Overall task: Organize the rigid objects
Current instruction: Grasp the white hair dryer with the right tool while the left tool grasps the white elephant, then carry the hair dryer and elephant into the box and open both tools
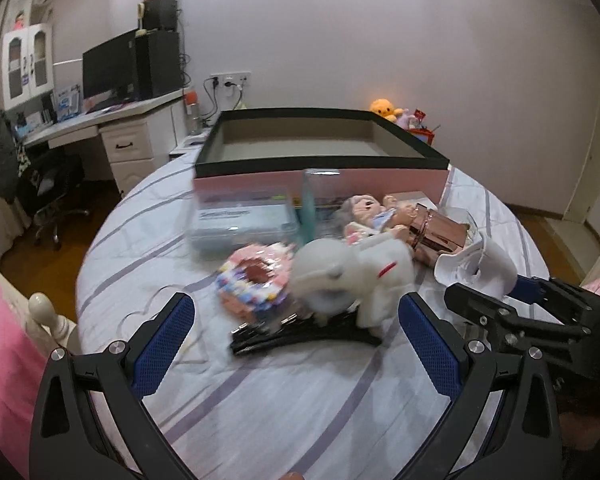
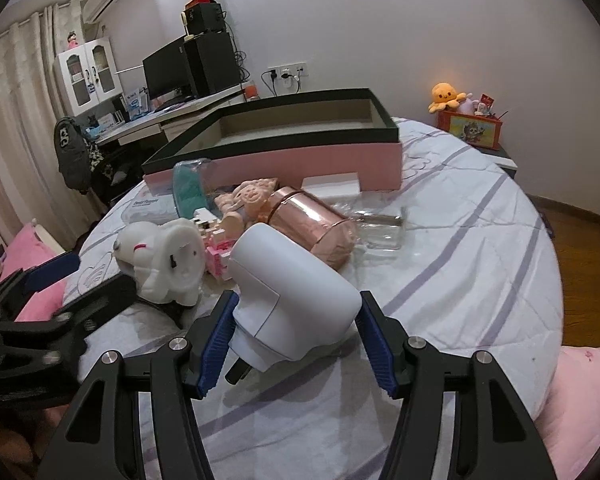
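In the right wrist view my right gripper (image 2: 298,308) is shut on a white rounded plug-in device (image 2: 292,276), one blue pad on each side, just above the bedspread. The same device (image 1: 476,268) shows at the right of the left wrist view. My left gripper (image 1: 296,308) is open and holds nothing. Just ahead of its fingers lie a white toy elephant (image 1: 352,276), a black hair clip (image 1: 300,338) and a pink block donut (image 1: 256,280). Farther back are a doll (image 1: 372,212), a rose-gold jar (image 1: 436,232) and a clear plastic case (image 1: 240,220). A pink box with a black rim (image 1: 320,178) stands open behind them.
Everything lies on a bed with a white, purple-striped cover (image 2: 460,240). A clear glass bottle (image 2: 380,232) and a small white box (image 2: 332,186) lie by the jar. A desk with a monitor (image 1: 108,68) and a chair (image 1: 48,184) stand at the left. An orange plush (image 2: 444,96) sits on a red box.
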`<state>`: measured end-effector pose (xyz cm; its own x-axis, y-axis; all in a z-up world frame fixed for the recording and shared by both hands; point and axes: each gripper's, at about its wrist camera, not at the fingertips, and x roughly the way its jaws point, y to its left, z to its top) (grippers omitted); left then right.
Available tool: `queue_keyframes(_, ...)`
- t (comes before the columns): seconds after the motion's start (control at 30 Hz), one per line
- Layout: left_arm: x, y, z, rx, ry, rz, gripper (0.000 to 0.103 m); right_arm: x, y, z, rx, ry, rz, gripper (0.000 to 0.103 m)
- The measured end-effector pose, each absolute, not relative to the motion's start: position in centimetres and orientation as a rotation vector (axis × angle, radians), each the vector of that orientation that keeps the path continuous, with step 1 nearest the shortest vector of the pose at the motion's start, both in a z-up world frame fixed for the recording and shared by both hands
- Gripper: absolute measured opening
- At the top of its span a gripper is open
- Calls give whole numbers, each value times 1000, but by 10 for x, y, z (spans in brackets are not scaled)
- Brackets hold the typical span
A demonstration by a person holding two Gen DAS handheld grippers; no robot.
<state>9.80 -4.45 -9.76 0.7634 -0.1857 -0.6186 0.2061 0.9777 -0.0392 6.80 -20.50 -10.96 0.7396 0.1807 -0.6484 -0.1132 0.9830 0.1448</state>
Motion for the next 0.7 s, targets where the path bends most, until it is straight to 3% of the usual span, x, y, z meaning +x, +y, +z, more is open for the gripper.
queue_keyframes(0.47,119,-57,-103,0,704,-230,102,70,-224,-112,118,726,135,61)
queue_keyframes(0.5,122,-58,-105,7,710,-218,100,70,-225,-112,121,727,138,61)
queue_keyframes(0.6,126,-57,-106,-16,704,-269,73,70,-225,-112,120,728,144,61)
queue_keyframes(0.7,126,-61,-105,1,700,-279,69,68,-226,-110,122,726,154,61)
